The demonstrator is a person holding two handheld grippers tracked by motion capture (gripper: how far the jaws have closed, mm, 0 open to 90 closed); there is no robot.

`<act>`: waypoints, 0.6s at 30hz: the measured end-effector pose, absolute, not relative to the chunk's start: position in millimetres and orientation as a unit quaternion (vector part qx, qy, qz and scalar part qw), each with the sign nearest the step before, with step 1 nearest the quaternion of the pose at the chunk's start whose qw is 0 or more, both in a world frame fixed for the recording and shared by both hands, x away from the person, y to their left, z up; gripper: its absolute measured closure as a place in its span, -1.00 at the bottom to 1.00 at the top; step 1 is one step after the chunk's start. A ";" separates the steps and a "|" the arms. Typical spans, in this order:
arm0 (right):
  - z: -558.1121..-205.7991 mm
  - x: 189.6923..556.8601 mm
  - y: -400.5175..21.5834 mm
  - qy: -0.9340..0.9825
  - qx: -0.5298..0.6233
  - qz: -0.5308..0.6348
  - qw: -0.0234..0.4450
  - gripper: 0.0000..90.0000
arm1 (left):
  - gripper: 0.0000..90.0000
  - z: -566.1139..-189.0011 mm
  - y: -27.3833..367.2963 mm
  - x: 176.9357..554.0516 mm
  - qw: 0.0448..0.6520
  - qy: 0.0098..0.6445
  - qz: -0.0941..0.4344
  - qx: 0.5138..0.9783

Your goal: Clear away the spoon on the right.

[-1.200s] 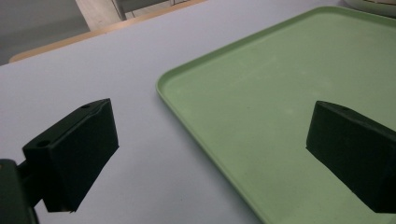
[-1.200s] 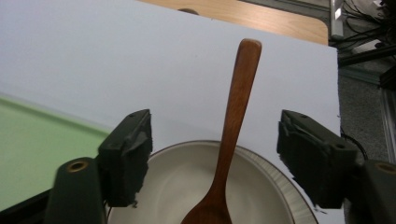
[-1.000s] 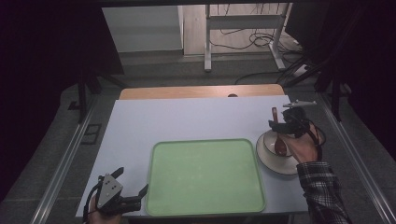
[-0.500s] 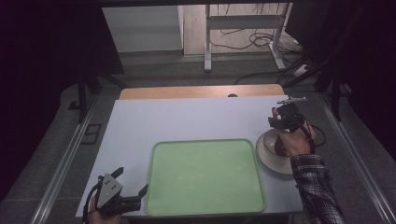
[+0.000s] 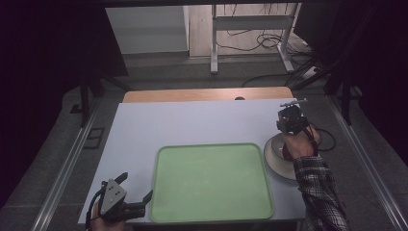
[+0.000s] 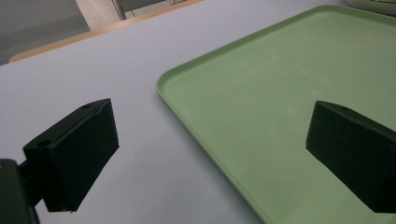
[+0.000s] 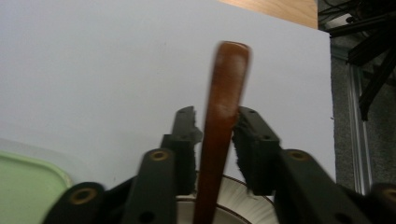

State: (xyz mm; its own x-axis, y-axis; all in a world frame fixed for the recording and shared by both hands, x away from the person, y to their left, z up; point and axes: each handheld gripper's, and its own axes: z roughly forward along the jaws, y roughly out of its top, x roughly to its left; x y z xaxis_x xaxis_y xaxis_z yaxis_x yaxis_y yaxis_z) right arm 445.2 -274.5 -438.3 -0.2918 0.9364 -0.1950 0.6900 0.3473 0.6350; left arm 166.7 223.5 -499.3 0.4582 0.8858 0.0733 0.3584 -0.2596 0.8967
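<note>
- I have the right hand-held gripper (image 7: 215, 128) closing on the brown handle (image 7: 223, 107); pads seem touching, though blurred.
- Left hand-held gripper (image 6: 210, 154) spread, idle.
- Next: lift it from the bowl (image 5: 275, 155) toward the tray (image 5: 211, 180).

The brown wooden handle (image 7: 223, 121) is motion-blurred at its tip, and its lower end is cut off at the frame's bottom. In the high view, the hand hides part of the round white ribbed plate (image 5: 272, 155).
</note>
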 end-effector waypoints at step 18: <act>-410.7 435.8 -279.6 0.773 0.524 0.265 0.242 0.71 | -0.95 -498.5 223.6 166.3 0.436 0.423 0.305 0.733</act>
